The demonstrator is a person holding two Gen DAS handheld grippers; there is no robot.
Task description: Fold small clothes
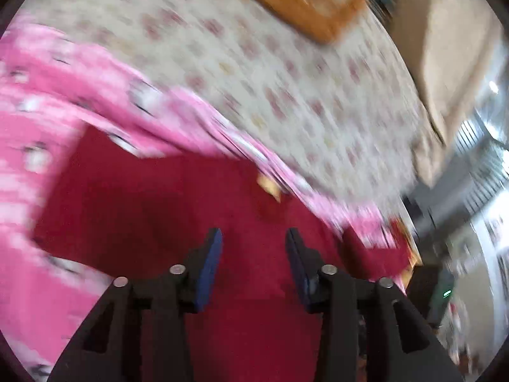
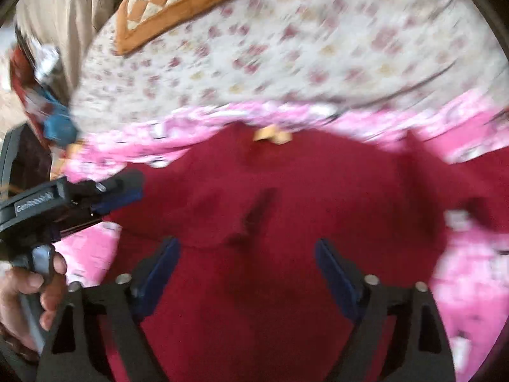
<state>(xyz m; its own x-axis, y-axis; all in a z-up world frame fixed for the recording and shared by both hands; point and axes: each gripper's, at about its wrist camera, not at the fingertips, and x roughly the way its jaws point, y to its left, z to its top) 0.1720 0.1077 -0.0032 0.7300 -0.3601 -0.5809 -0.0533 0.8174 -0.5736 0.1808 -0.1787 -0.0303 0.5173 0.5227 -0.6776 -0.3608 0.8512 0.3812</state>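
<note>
Red garment (image 2: 270,191) lies spread on a pink printed cloth (image 2: 470,273) over the floral bed sheet (image 2: 286,47). Left tool (image 1: 253,238) and right tool (image 2: 246,248) hover above it, both released, gripping nothing.

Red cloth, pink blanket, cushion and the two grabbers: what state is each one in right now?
Red cloth: spread out, creased, not gripped.
Pink blanket: lying under the red cloth.
Cushion: resting on the flowered sheet.
Left gripper: open, holding nothing.
Right gripper: open, holding nothing.
</note>
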